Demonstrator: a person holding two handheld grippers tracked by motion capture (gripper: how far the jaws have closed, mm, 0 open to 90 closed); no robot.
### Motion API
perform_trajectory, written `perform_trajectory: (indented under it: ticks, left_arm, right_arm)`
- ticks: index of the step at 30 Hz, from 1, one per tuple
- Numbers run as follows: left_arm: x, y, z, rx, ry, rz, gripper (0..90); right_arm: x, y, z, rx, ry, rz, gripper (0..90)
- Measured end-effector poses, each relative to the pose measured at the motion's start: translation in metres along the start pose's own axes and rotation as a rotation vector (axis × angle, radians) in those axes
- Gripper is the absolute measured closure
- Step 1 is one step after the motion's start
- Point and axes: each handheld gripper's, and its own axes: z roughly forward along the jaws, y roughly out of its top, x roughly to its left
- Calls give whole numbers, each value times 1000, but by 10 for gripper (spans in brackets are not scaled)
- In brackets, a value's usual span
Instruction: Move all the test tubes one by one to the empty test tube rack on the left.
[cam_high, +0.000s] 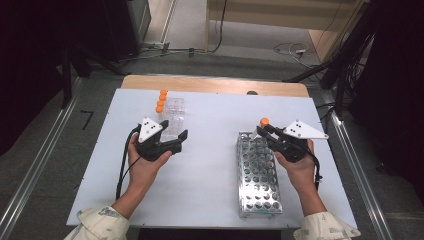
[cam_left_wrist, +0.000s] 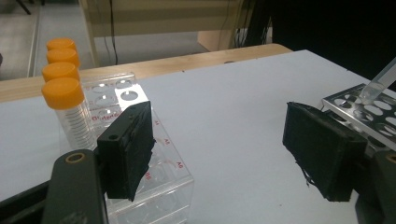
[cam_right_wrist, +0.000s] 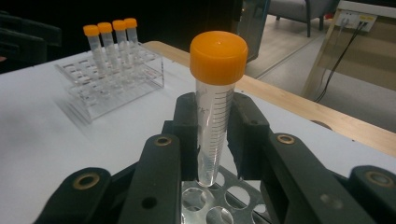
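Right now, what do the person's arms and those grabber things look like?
Each gripper, left gripper and right gripper, is black plastic with two flat, blocky jaws and brass-coloured rivets at the joints. Each carries a pale grey three-cornered plate dotted with small dark holes. A black cable trails from each. The person wears light cream sleeves with a faint pattern.

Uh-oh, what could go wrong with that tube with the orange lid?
The right gripper pinches the tube just over the metal rack. Its tip may catch a hole's edge rather than slide in. The smooth plastic might also slip between the jaws. The open left gripper sits beside the clear rack and might bump it.
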Motion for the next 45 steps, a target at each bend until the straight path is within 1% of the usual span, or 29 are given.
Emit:
perform_trajectory:
  ticks: [4,7,11,16,20,24,27,33,37,41,42,45]
  left_arm:
    - [-4,2,-2,-10,-19,3,254]
    - [-9,5,-4,-12,-45,6,238]
    - [-19,9,-6,-14,-95,17,205]
    - [-31,14,-9,-24,-151,32,172]
    - [-38,17,-12,-25,-184,44,146]
    - [-43,18,-14,-34,-197,48,139]
    - [-45,19,-15,-42,-212,48,138]
    - [-53,21,-19,-63,-236,59,142]
    - [-58,23,-22,-71,-262,64,148]
    - [-67,23,-24,-77,-296,85,152]
    - [-69,23,-24,-74,-299,95,154]
    - [-73,21,-24,-67,-313,108,168]
  right_arm:
    - [3,3,-5,-5,37,25,721]
    - [8,5,-7,8,52,22,721]
    - [17,9,-8,10,74,16,721]
    - [32,15,-5,20,112,1,721]
    - [44,18,-2,30,139,-11,721]
    - [53,19,2,43,162,-24,721]
    - [55,19,4,46,168,-23,721]
    - [66,19,10,78,194,-30,721]
    - [75,18,15,96,215,-37,721]
    - [86,16,21,130,240,-47,721]
    - [90,16,24,139,247,-51,721]
    - [96,15,27,146,264,-60,721]
